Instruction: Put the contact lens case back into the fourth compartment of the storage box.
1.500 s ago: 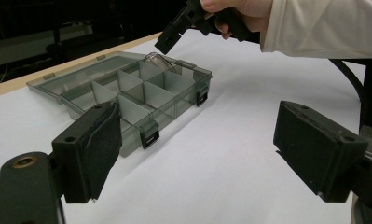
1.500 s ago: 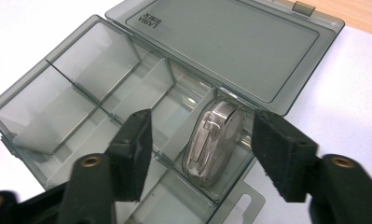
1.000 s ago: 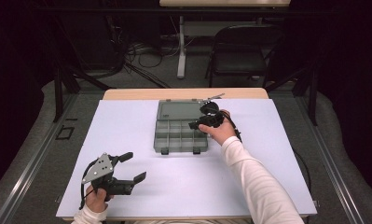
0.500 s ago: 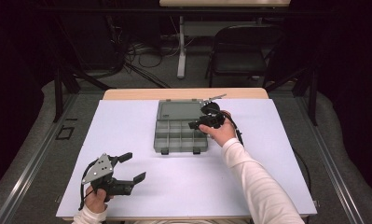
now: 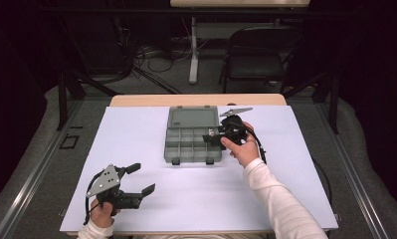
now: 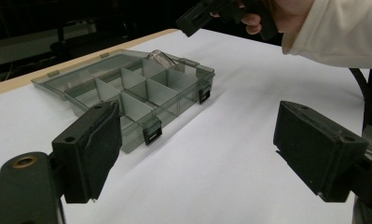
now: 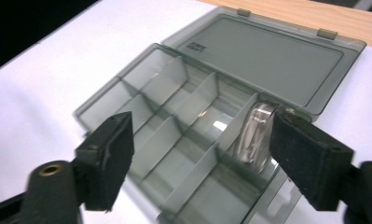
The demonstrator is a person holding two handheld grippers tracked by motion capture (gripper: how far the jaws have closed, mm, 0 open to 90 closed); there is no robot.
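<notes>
A smoky grey organizer box (image 5: 186, 149) lies open mid-table, its lid (image 5: 193, 117) flat behind it. A small clear, shiny item (image 7: 254, 135) stands in a back compartment at the box's right end; it also shows as a clear curved piece (image 6: 158, 56) in the left gripper view. My right gripper (image 5: 209, 138) hovers over that end of the box. Its jaws have just been opening and now stand apart (image 7: 197, 149), with the clear item below, beside the right pad (image 7: 300, 156) and not pressed. My left gripper (image 5: 142, 178) rests open at the table's near left, nothing between its pads (image 6: 197, 154).
White paper (image 5: 136, 129) covers the wooden table (image 5: 136, 100). The box's two front latches (image 6: 152, 132) face the near side. A dark chair (image 5: 258, 55) and cables stand beyond the far edge. A white sleeve (image 5: 275, 199) crosses the near right.
The right gripper's jaws have widened and the hand has drawn back slightly toward the box's right edge. The left gripper has stayed where it was.
</notes>
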